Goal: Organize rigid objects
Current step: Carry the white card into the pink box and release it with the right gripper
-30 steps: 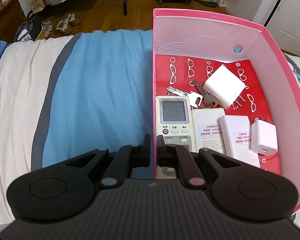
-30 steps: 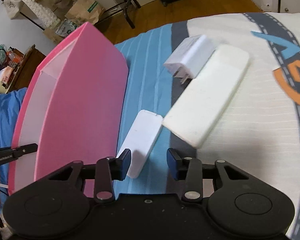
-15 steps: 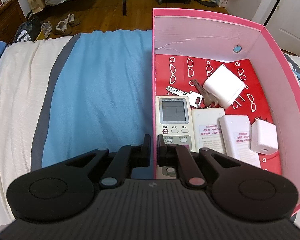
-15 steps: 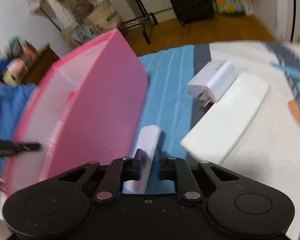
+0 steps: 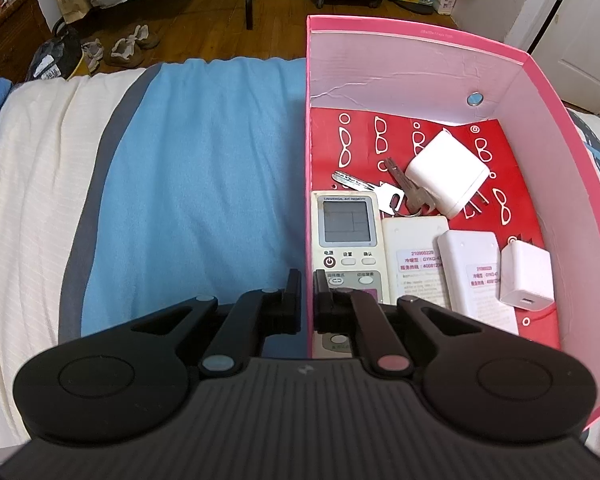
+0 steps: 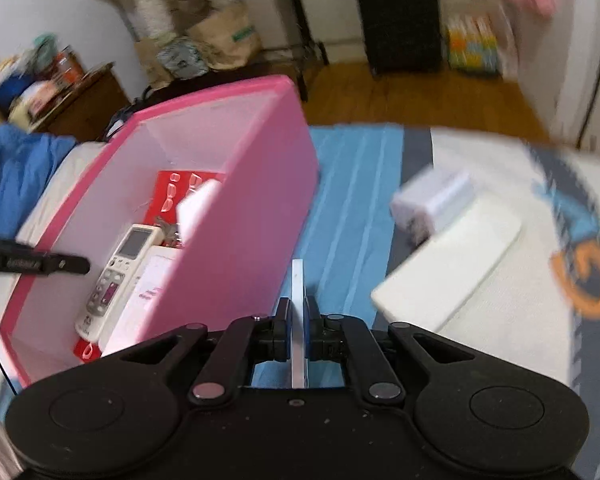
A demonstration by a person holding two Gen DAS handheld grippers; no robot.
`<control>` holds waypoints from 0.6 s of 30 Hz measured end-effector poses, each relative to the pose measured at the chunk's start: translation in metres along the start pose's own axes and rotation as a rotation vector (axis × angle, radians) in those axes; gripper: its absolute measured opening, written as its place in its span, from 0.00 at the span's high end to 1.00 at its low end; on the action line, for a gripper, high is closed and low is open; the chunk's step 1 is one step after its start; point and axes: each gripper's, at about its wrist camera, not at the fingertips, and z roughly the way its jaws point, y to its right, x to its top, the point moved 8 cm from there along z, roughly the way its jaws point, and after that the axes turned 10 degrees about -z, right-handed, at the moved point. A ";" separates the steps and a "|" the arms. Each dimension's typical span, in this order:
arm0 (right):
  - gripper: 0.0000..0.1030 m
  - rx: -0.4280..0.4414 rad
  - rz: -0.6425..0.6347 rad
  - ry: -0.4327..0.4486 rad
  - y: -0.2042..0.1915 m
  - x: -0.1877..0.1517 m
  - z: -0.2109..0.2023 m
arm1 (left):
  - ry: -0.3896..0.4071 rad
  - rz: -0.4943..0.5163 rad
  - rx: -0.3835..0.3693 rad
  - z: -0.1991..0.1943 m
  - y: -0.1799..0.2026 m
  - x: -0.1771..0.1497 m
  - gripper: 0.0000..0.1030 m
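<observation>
Left claw (image 5: 307, 300): black, two-fingered, pointing steeply downward. Jaws drawn together on the near left wall of the pink box (image 5: 309, 200), one finger (image 5: 291, 300) outside the wall, the other inside. In the right wrist view one of its fingers enters from the left edge, reaching over the box rim.

Right claw (image 6: 298, 330): black, blue pads (image 6: 283, 330) at the fingertips, also angled downward. Jaws have just been closing and now pinch a thin white remote (image 6: 298, 300), held edge-on between the pads, its long edge running straight ahead of the claw. The view is motion-blurred.
</observation>
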 end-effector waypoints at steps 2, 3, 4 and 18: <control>0.93 -0.040 -0.069 0.040 -0.009 0.009 -0.018 | -0.001 0.002 0.001 0.001 0.000 0.000 0.96; 0.93 -0.071 -0.109 0.069 -0.012 0.015 -0.030 | 0.000 0.005 0.003 0.001 0.001 -0.001 0.96; 0.93 -0.099 -0.138 0.095 -0.016 0.020 -0.039 | 0.002 0.008 0.004 0.001 0.001 -0.001 0.96; 0.93 0.093 -0.371 0.275 -0.111 0.032 -0.065 | -0.007 -0.009 -0.008 0.001 0.000 0.000 0.96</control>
